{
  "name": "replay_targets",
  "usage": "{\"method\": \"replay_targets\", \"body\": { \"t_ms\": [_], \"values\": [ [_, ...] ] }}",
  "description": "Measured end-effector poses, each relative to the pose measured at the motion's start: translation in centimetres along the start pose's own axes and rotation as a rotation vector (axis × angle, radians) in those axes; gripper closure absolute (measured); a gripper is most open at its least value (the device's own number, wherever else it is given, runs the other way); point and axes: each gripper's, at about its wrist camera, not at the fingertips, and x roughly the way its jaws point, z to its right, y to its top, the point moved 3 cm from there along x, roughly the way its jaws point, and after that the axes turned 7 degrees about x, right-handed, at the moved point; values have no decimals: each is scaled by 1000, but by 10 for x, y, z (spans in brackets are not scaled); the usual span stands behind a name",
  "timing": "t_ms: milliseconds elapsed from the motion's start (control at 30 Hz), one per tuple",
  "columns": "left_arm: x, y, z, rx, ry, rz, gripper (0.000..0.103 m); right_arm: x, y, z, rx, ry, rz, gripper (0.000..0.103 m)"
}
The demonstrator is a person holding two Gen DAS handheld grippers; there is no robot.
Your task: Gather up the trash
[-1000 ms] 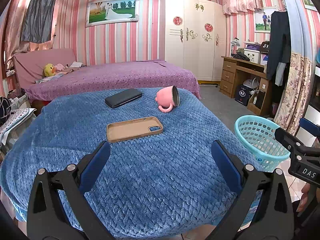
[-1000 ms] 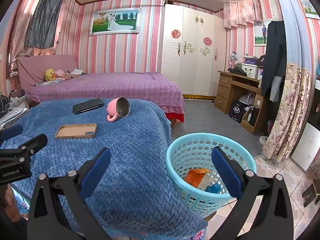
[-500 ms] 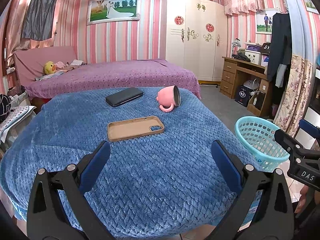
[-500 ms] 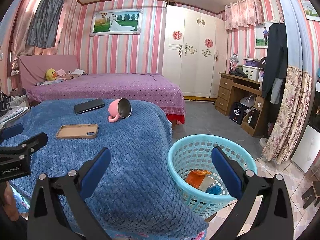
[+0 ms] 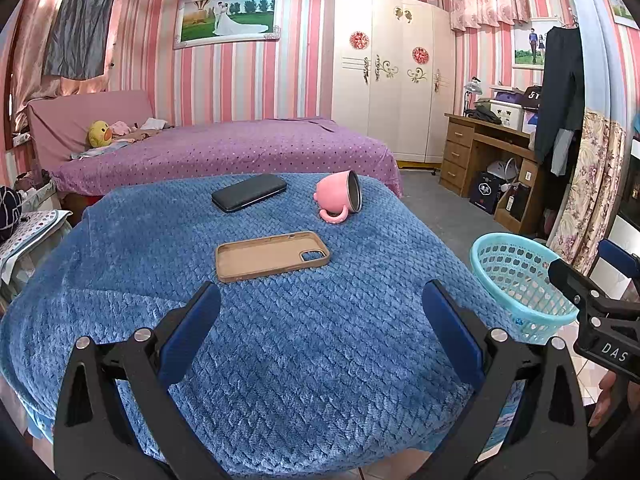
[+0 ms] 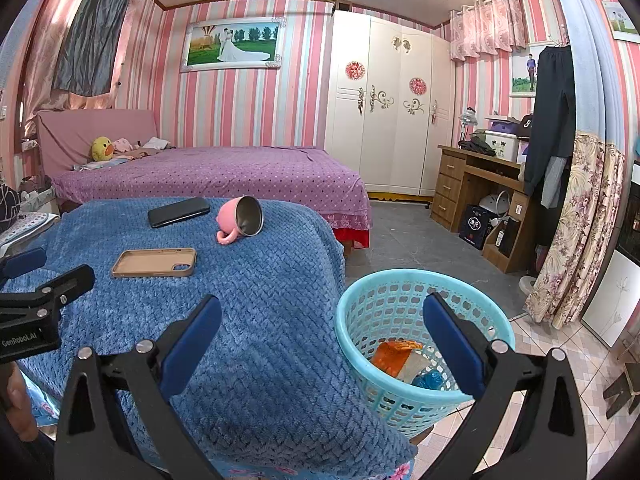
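A light blue plastic basket (image 6: pixel 384 304) stands on the floor right of the blue-blanketed table (image 6: pixel 260 320); it also shows in the left wrist view (image 5: pixel 516 276). Inside lie an orange wrapper (image 6: pixel 394 356), a pale wrapper (image 6: pixel 414 364) and a blue piece (image 6: pixel 428 380). My left gripper (image 5: pixel 320 320) is open and empty above the blanket's (image 5: pixel 320 340) near part. My right gripper (image 6: pixel 320 328) is open and empty, between the table's edge and the basket.
On the blanket lie a tan phone case (image 5: pixel 272 256), a black phone (image 5: pixel 249 198) and a tipped pink mug (image 5: pixel 340 196). A purple bed (image 5: pixel 224 152) is behind. A wooden desk (image 6: pixel 480 188) and wardrobe (image 6: pixel 384 120) stand right.
Both grippers have drifted slightly; the views shifted a little. Nothing on the table or in the basket has moved.
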Motion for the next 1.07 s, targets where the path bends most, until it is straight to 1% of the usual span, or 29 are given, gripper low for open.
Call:
{"method": "replay_targets", "body": {
  "t_ms": [1067],
  "values": [
    [-3, 2, 1, -2, 4, 1, 5, 0, -2, -1, -2, -1, -1, 5]
  ]
}}
